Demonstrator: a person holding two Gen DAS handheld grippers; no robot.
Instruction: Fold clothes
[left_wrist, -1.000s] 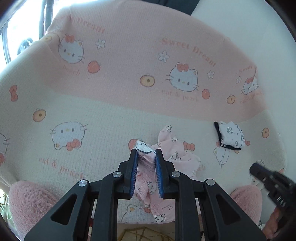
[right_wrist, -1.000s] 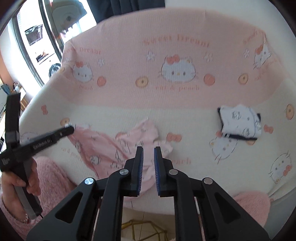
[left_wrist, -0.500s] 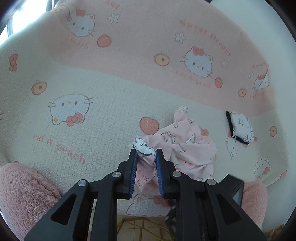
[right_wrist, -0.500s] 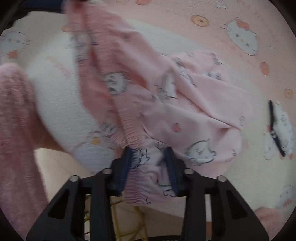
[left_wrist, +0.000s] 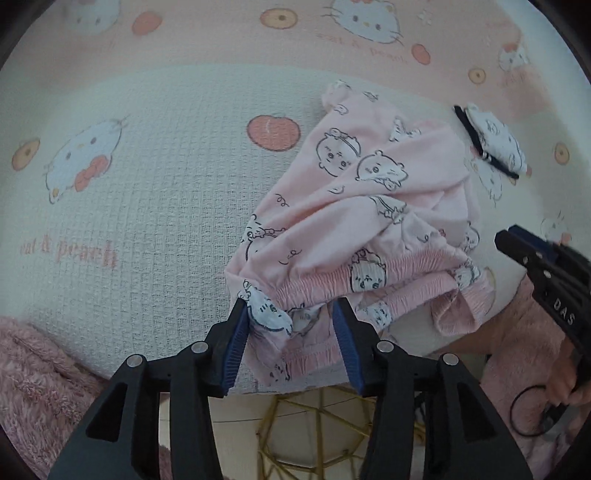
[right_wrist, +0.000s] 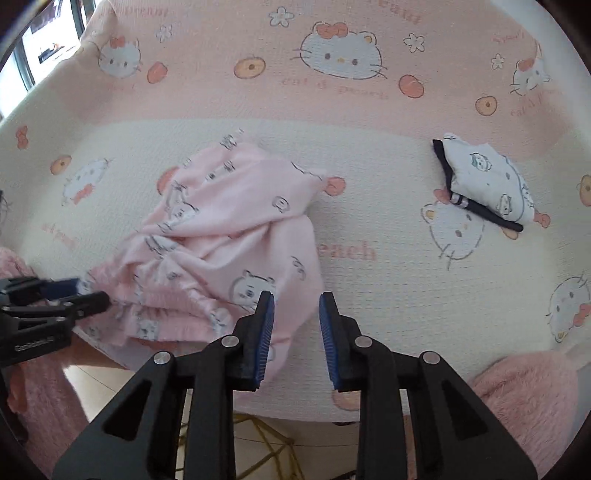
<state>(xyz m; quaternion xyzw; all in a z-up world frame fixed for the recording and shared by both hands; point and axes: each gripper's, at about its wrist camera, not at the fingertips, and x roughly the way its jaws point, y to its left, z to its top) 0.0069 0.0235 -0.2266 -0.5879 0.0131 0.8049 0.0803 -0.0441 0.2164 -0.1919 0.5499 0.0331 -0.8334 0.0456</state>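
Two grippers hang over the near edge of a cartoon-print blanket (right_wrist: 388, 236), where the pink shorts (right_wrist: 229, 236) lie crumpled. The left gripper (left_wrist: 291, 321) is opening; the corner of the elastic waistband (left_wrist: 369, 275) sits between its jaws, touching one blue pad but no longer pinched. The right gripper (right_wrist: 295, 317) stands slightly apart, jaws empty, just off the shorts' right edge. The waistband runs along the blanket's near edge from one gripper toward the other, with the legs bunched away toward the back. Judging by this, the left gripper is nearer the waistband, the right nearer the loose side. A folded white garment (right_wrist: 484, 181) lies well apart, to the right.
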